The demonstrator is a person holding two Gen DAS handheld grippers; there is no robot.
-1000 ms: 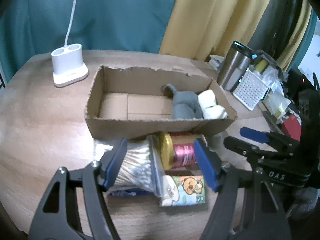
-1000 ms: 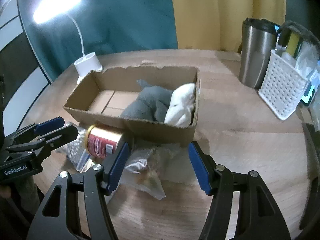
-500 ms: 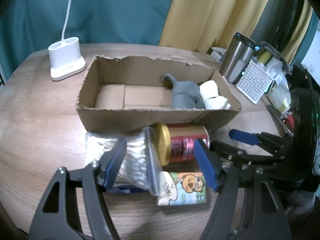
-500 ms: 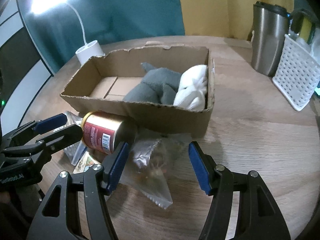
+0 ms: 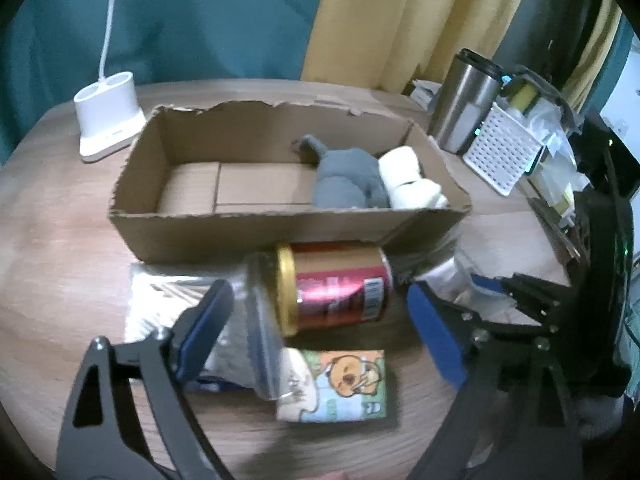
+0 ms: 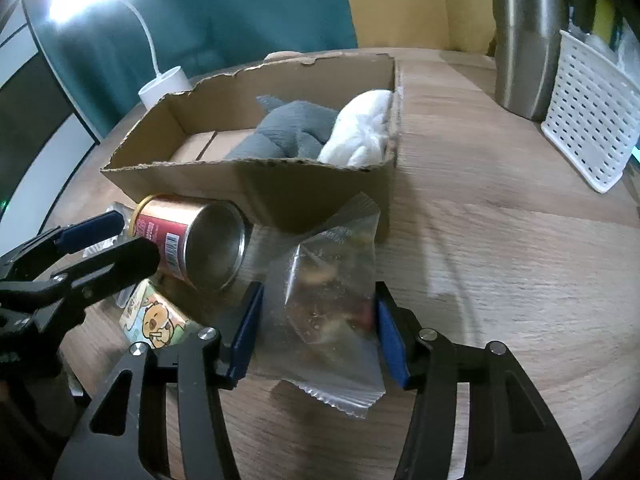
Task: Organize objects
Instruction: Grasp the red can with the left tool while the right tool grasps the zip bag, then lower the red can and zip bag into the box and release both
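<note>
right hand-held gripper (image 6: 318, 326) low, straddling snack bag (image 6: 334, 292)

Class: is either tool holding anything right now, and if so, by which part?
Nothing is held. The right tool is open astride the clear bag; the left tool is open around the can.

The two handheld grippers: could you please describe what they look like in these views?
Both look alike. The left gripper and right gripper each have two black, angular fingers with triangular cut-outs and silver screws. Flat blue pads line the inner fingertips. No cables or sleeves are visible; any lettering is too blurred to read.
</note>
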